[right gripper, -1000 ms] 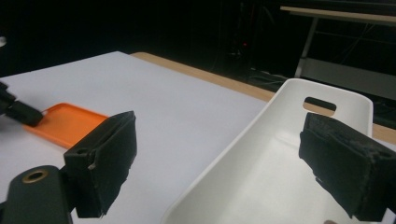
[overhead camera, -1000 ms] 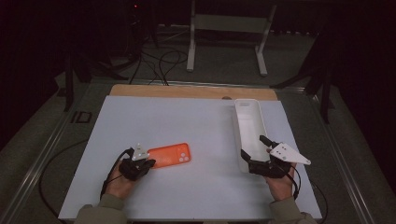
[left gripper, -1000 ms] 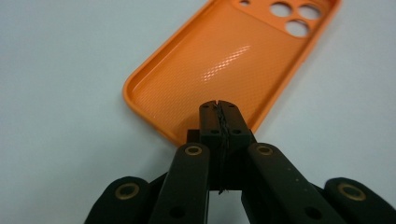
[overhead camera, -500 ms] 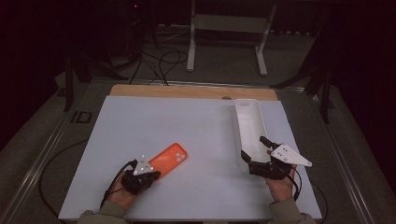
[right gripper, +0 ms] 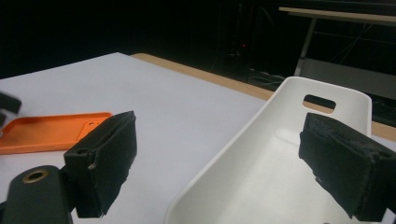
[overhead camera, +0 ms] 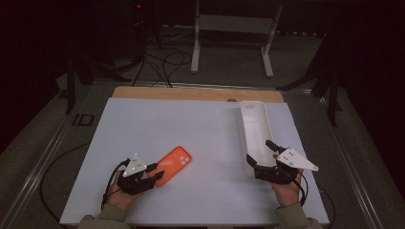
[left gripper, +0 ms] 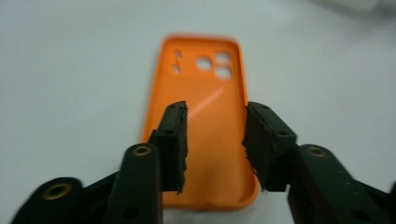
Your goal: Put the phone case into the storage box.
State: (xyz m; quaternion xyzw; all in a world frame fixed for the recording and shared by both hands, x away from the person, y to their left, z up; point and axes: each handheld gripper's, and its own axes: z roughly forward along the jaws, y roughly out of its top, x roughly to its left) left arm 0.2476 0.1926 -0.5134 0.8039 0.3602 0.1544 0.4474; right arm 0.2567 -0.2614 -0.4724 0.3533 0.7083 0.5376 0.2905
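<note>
1. We find the flat orange plastic phone case [overhead camera: 171, 165] lying hollow side up on the white table mat [overhead camera: 200, 124], near its front left.
2. We see the left gripper [left gripper: 215, 140] with jaws parted above the case's near end; they have just been opening, and the pads do not press on it.
3. We see the right gripper [right gripper: 233, 163] with jaws wide apart, astride the near end of the long white plastic tray [overhead camera: 255, 129].
</note>
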